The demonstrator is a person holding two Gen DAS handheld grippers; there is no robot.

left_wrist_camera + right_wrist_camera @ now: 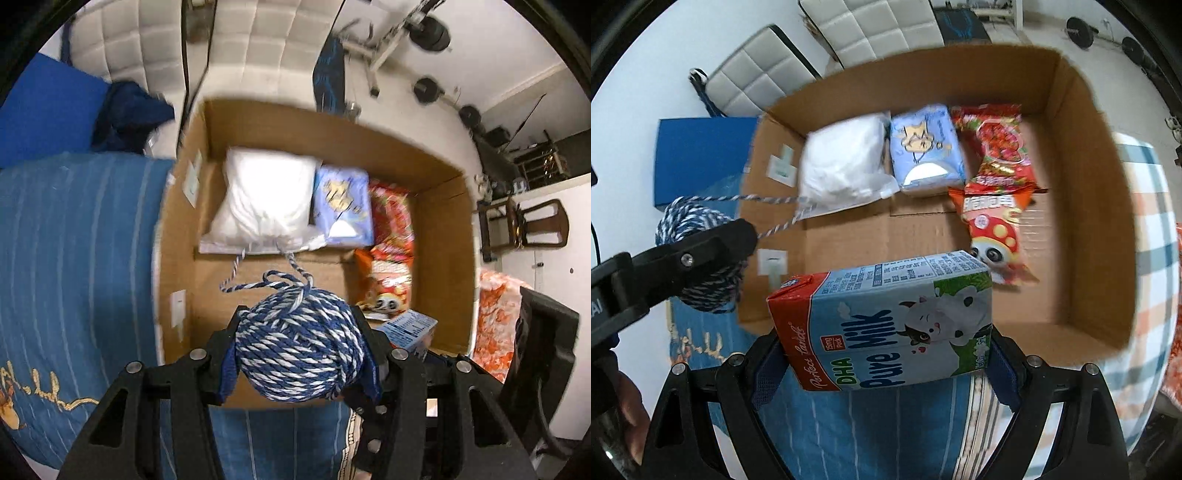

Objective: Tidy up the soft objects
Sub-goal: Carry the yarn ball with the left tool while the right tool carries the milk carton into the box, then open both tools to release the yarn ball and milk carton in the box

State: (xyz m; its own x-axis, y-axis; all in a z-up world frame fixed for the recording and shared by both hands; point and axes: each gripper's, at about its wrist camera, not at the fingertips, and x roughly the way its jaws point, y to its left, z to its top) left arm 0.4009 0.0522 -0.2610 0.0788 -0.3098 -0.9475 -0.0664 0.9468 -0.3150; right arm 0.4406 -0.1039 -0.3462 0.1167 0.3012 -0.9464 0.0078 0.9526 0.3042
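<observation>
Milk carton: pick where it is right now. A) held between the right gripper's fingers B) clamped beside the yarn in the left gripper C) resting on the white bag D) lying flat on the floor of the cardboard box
A: the milk carton sits clamped between the right gripper fingers, near the cardboard box.

A bed covered in a blue striped blanket (74, 236) fills the left and lower part of the left wrist view. An open cardboard box (447, 236) sits directly on it, center frame. At upper left lie a flat blue cushion (44, 114) and crumpled dark blue cloth (129, 114), touching each other.
</observation>
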